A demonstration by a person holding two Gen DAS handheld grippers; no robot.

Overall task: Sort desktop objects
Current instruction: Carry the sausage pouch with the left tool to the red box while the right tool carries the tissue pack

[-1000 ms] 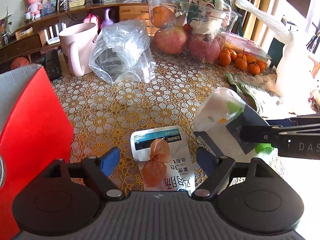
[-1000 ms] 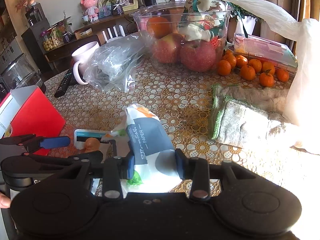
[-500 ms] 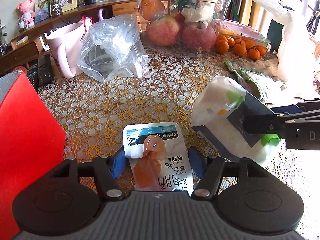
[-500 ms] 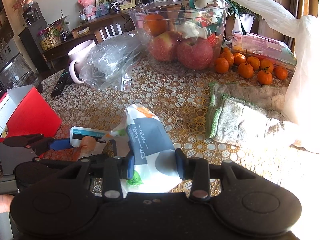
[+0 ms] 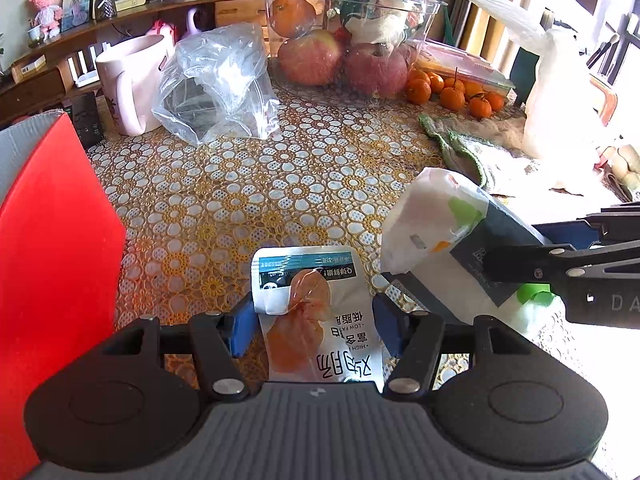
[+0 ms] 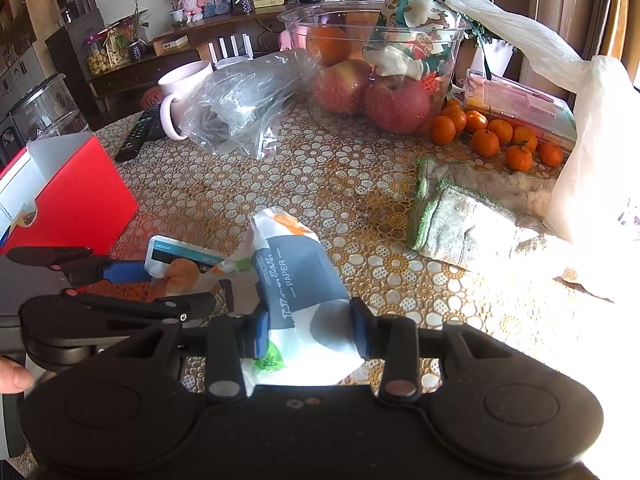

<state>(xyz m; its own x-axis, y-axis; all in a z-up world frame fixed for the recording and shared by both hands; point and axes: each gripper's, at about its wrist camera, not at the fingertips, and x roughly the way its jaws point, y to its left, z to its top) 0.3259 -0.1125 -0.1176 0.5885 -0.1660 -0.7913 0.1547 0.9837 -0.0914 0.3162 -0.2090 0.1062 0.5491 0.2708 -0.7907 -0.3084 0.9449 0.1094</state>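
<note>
So right now my left gripper (image 5: pixel 314 322) is pinching a flat snack pouch (image 5: pixel 316 312), blue pads pressing in on both of its edges, with the teal-banded top sticking out past my fingertips. The pouch is hanging just over the lace tablecloth (image 5: pixel 256 184) as far as I can tell.

My right gripper (image 6: pixel 308 332) is clamping a soft tissue pack (image 6: pixel 298 280), the one with "PAPER" printed on its dark panel. The jaws are squeezing it narrow at the near end and the rest is poking forward and up, off to the right of my left jaws.

A red box (image 5: pixel 44 248) is sitting just left of my left gripper. Well ahead of both jaws there's a crumpled clear plastic bag (image 5: pixel 218 84), a pink mug (image 5: pixel 130 80) beside it, and a clear bowl (image 6: pixel 372 64) holding apples. A green-edged cloth (image 6: pixel 460 216) is lying ahead and right of my right jaws.
</note>
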